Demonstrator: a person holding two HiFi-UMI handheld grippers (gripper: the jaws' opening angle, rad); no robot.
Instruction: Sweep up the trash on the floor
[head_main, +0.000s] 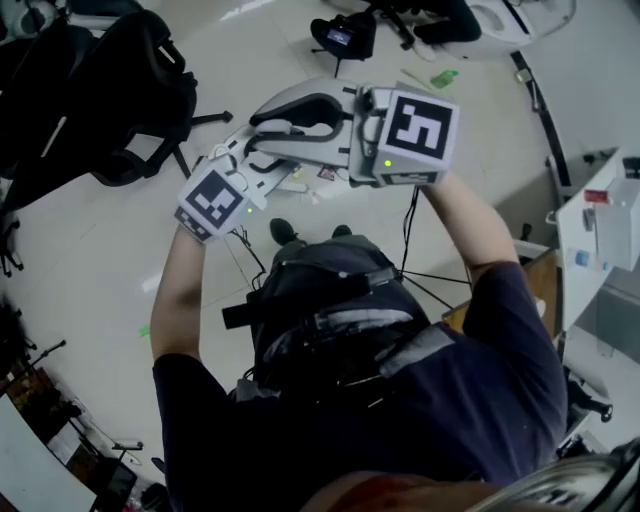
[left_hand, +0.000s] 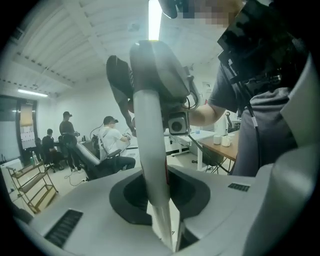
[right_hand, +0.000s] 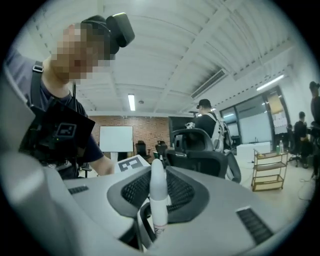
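A white handle runs up between the jaws of my left gripper, whose pads press on it low down. In the right gripper view the handle's rounded tip stands between the jaws of my right gripper, which is shut on it. Seen from the head, both grippers are raised in front of the person's chest, left gripper lower, right gripper higher, jaws close together, and they hide the handle. Small scraps of trash lie on the pale floor below, and a green piece lies farther off.
Black office chairs stand at the left, and another black chair base is at the top. A white desk with small items is at the right. People sit and stand across the room.
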